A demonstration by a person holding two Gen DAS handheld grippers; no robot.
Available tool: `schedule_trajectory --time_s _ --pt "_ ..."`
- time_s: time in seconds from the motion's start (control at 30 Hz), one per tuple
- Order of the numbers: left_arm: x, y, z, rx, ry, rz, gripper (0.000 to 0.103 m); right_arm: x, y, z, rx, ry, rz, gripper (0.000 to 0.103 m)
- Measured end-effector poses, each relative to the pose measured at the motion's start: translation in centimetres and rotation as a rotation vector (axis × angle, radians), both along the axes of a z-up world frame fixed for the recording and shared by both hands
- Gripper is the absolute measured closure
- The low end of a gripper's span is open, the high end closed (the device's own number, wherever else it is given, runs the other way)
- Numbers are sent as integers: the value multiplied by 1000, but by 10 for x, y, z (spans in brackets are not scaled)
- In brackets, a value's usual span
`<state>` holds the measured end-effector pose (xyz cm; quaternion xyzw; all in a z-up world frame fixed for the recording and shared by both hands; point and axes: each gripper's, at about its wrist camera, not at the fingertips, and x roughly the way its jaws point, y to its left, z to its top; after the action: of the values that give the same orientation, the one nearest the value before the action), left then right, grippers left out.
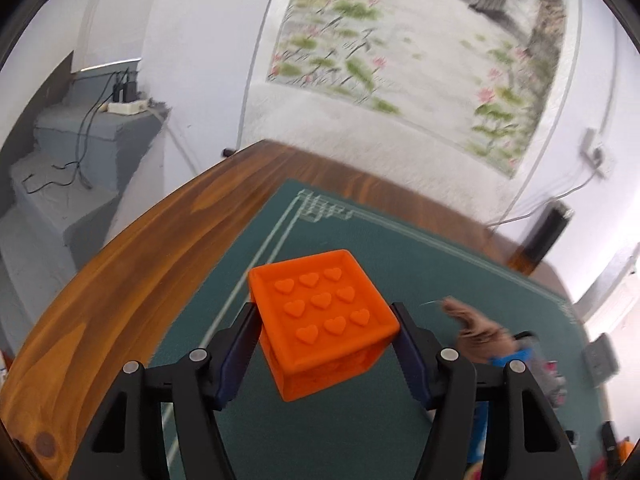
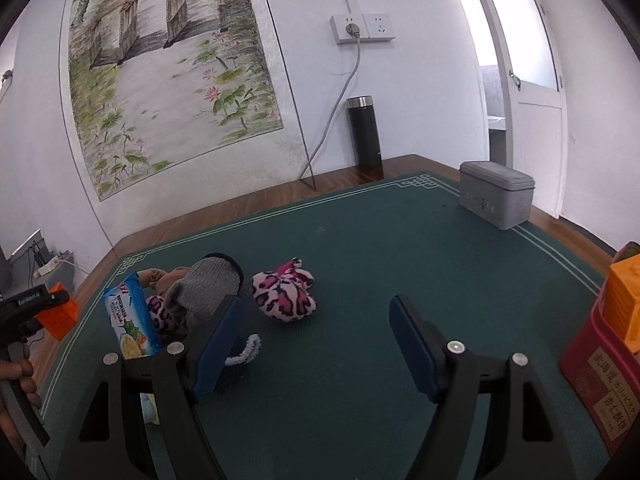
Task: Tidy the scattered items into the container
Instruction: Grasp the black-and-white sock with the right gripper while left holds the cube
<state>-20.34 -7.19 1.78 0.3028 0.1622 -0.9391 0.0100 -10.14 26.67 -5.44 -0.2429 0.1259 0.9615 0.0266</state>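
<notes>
Orange plastic cube with raised hearts on its top face point(image 1: 326, 320) clamped between the dark blue pads of the left gripper point(image 1: 325, 328), lifted clear of the green felt mat with pale border lines point(image 1: 360, 224) and tilted, one corner low. Stiff, hollow-looking, probably light; smooth flat sides, so likely a little slippery under the pads. Best taken as now, square across two opposite faces, pads near mid-height, not on the corners. Seen from the right wrist as an orange block at far left point(image 2: 56, 312), beside the person's hand point(image 2: 16, 376).

Right gripper point(image 2: 316, 320) spread wide and empty, hovering over bare mat. Nearby on the mat: pink leopard-print fabric bundle point(image 2: 284, 294), soft and crushable (any pinch through the middle should do). To its left, a grey knitted sock or glove point(image 2: 204, 288), a blue snack packet point(image 2: 128, 320) and something brown and plush point(image 2: 168, 274), heaped together and perhaps already in a low container, though the right gripper's finger hides that part.

Wooden table point(image 1: 132, 248) under the mat, varnished and glossy. Grey lidded tin point(image 2: 496, 196) at the far corner, black flask with steel cap point(image 2: 366, 132) by the white wall, red tin with an orange box on it point(image 2: 596, 368) at right. Lotus-pond painting point(image 2: 168, 60) on the wall, socket with grey cable point(image 2: 360, 28), white door point(image 2: 532, 100) ajar.
</notes>
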Motion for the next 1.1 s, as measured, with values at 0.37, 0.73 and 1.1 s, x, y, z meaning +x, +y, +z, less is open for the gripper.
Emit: schedule_trajectory --time_s 0.37,0.73,1.1 --pt "19 44 15 48 -4 -139 36 -28 -31 -24 -108 -126 269 92" --pt "44 98 26 9 16 -299 36 4 -17 15 -36 -14 154 96" --pt "99 154 56 7 110 -540 36 87 27 79 94 149 -111 97"
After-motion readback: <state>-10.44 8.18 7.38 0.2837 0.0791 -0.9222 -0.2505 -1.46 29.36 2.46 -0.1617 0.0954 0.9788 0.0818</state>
